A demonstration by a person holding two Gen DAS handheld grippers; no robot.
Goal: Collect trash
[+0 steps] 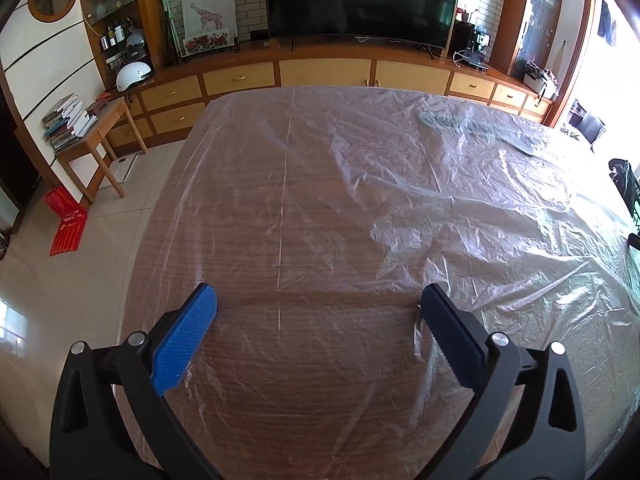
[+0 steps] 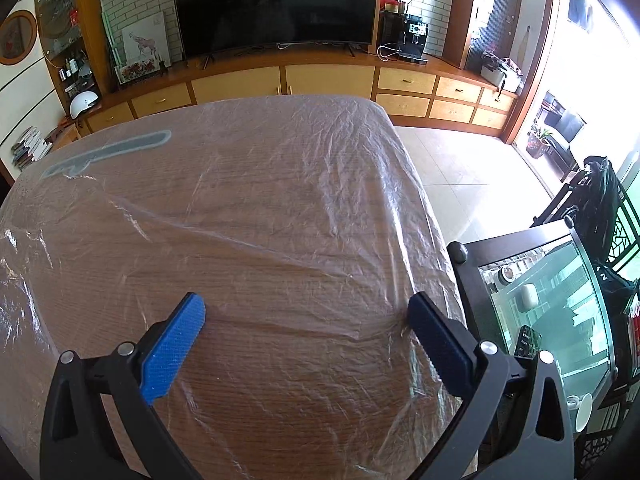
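hovering over the plastic-sheeted table (image 1: 248,200), left gripper (image 1: 318,300) and right gripper (image 2: 306,308) spread, empty; likely next: pinch the sheet.

You won't find any text you can actually read in either view. The red bag (image 1: 66,222) on the floor carries white marks, too small and blurred to make out. The spines of the stacked books (image 1: 68,120) show print that stays illegible. The remote control (image 2: 527,343) on the glass-topped side table (image 2: 560,280) has button markings you cannot resolve.
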